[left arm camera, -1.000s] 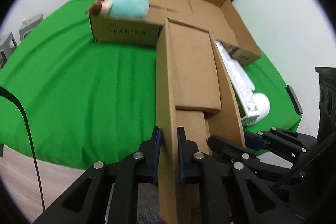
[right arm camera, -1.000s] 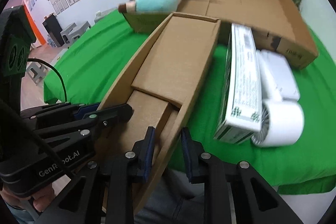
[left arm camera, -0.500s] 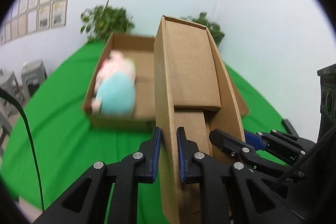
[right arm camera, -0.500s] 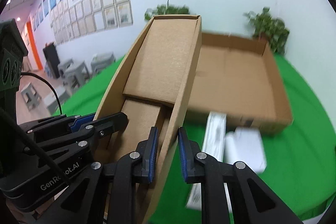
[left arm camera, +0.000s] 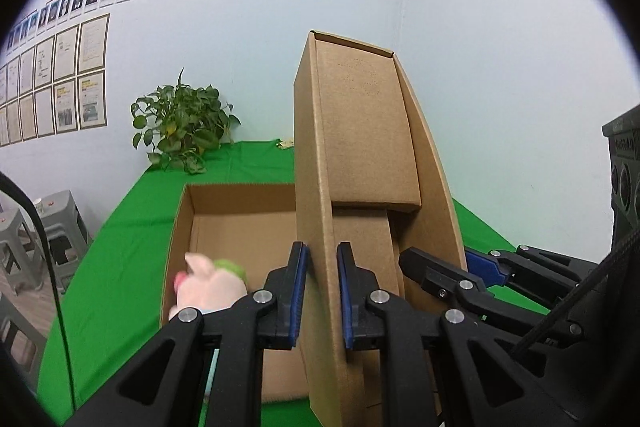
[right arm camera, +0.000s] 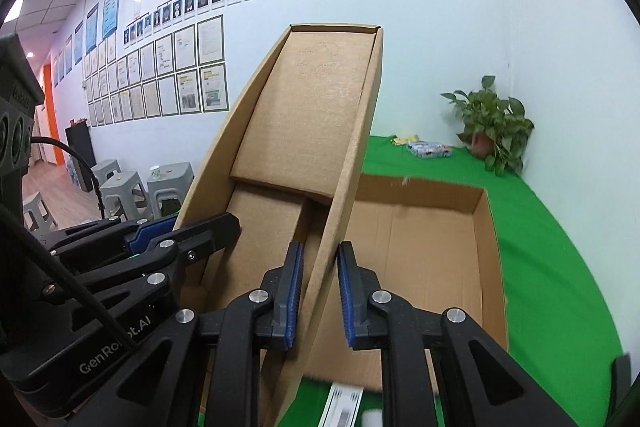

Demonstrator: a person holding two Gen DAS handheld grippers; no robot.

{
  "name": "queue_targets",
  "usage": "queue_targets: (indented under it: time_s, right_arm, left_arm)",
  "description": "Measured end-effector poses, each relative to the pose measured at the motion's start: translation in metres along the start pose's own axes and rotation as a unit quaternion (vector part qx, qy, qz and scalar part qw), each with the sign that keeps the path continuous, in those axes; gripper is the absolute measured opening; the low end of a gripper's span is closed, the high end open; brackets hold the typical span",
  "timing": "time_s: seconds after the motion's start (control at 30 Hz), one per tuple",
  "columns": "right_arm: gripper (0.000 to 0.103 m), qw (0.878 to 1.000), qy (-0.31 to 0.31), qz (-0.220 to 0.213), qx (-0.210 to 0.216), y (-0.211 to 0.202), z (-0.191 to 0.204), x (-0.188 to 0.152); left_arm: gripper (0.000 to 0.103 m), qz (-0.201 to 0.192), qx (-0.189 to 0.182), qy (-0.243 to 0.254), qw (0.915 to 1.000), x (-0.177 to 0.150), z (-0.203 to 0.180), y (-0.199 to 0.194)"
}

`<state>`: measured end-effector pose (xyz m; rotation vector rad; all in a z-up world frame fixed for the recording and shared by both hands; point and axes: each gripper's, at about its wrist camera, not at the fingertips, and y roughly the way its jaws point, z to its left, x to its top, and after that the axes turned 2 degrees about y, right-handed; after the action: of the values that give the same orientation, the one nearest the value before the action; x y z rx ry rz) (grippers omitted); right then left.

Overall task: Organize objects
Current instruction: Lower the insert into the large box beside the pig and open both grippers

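Both tongs are clenched on one narrow cardboard tray (left arm camera: 360, 155), which is held raised and tilted up toward the wall: the left tongs (left arm camera: 321, 293) are clamped on its left side wall, the right tongs (right arm camera: 319, 293) on its right side wall. In the left wrist view the right tongs (left arm camera: 436, 269) are seen just to the right, their blue pads half hidden behind the tray's far wall; in the right wrist view the left tongs (right arm camera: 192, 227) are seen just to the left, likewise partly covered. The near end of the tray is cut off by the lower edge of both views. Beyond and below the tongs a large open carton (right arm camera: 486, 227) is set on the green desk (right arm camera: 552, 267). A pink plush toy (left arm camera: 208, 287) is seen in its near left part, but its lower body is hidden behind the left tongs' fingers (left arm camera: 298, 291). Under the right tongs a white printed box (right arm camera: 344, 401) is glimpsed, blurred and mostly cut off; its label cannot be read. A potted plant (left arm camera: 180, 127) is placed at the desk's far edge, well beyond the tongs.
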<state>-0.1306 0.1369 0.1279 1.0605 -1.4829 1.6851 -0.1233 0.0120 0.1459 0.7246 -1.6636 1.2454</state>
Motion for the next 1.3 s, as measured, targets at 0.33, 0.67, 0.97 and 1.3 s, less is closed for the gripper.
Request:
queue_targets:
  time_s: [0.33, 0.67, 0.97, 1.3]
  right_arm:
    - [0.015, 0.997, 0.008, 0.077, 0.017, 0.115, -0.018, 0.031]
    - [0.015, 0.987, 0.011, 0.154, 0.037, 0.228, -0.034, -0.024]
    - [0.015, 0.979, 0.025, 0.198, 0.04, 0.273, -0.036, -0.065]
    - [0.013, 0.973, 0.031, 0.224, 0.04, 0.285, -0.028, -0.087]
  left_arm:
    - [0.014, 0.089, 0.011, -0.03, 0.9956, -0.01, 0.041, 0.08]
    - [0.014, 0.172, 0.022, -0.047, 0.9837, -0.058, 0.062, 0.134]
    - [0.014, 0.226, 0.022, -0.062, 0.9718, -0.082, 0.07, 0.152]
    - [0.016, 0.243, 0.03, -0.051, 0.9682, -0.088, 0.072, 0.154]
